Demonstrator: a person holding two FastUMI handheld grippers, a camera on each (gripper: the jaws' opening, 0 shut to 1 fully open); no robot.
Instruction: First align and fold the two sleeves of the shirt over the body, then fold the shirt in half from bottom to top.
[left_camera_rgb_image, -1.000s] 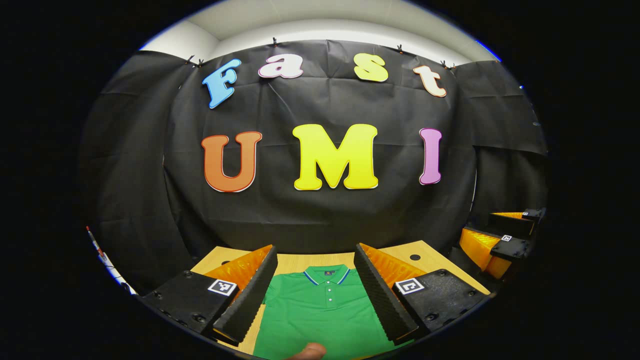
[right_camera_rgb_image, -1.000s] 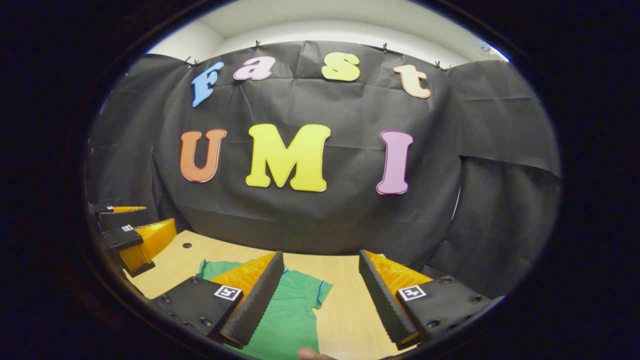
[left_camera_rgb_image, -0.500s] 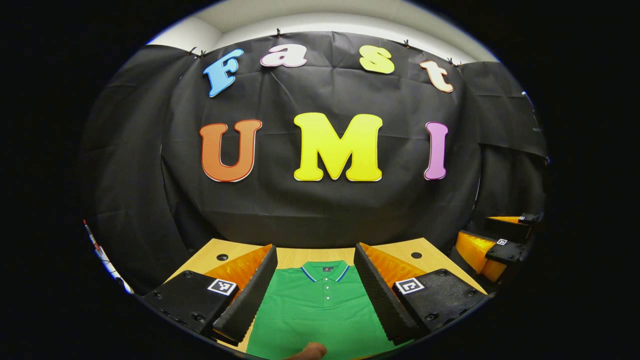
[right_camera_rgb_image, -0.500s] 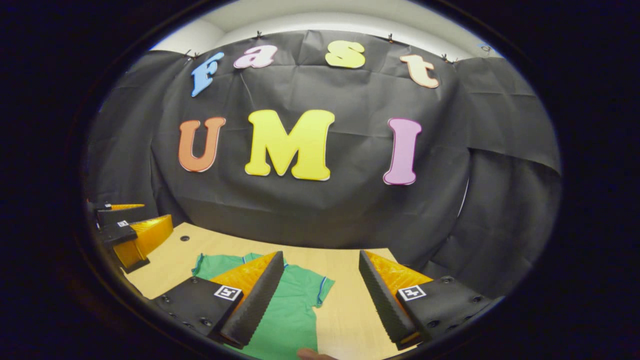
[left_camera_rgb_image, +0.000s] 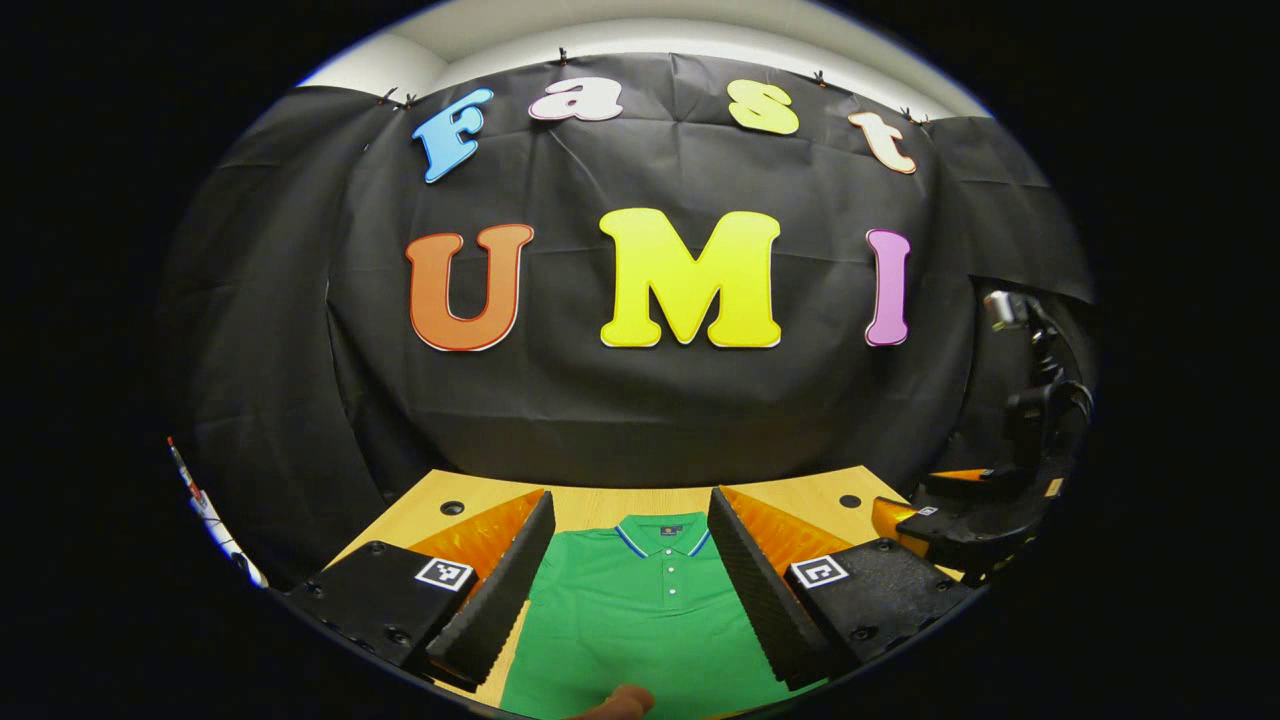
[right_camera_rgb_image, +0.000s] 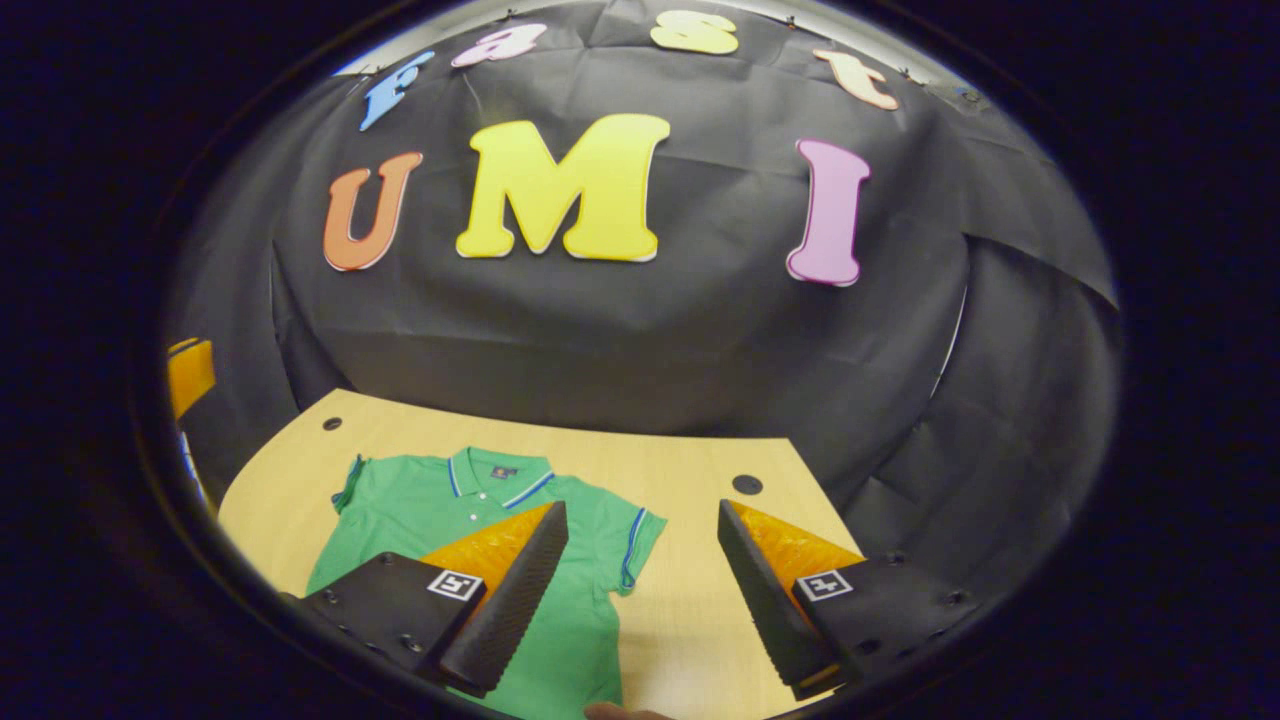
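Note:
A green polo shirt (right_camera_rgb_image: 480, 520) with blue-trimmed collar and cuffs lies flat and face up on the wooden table (right_camera_rgb_image: 700, 470), both short sleeves spread out. My right gripper (right_camera_rgb_image: 641, 512) hovers open above the shirt's near-right sleeve (right_camera_rgb_image: 635, 530), touching nothing. In the left gripper view the shirt (left_camera_rgb_image: 650, 610) sits between the fingers of my left gripper (left_camera_rgb_image: 630, 505), which is open above the shirt's body and aimed at the collar. The right gripper (left_camera_rgb_image: 960, 525) appears at the right edge of that view.
The black cloth wall closes the table's far side. Small round holes (right_camera_rgb_image: 746, 484) mark the tabletop near its far corners. Bare wood lies to the right of the shirt. A thumb (left_camera_rgb_image: 620, 703) shows at the bottom of the left gripper view.
The right gripper has tipped downward, so the whole collar and both sleeves now show in its view. The left gripper has barely shifted. Both stay open.

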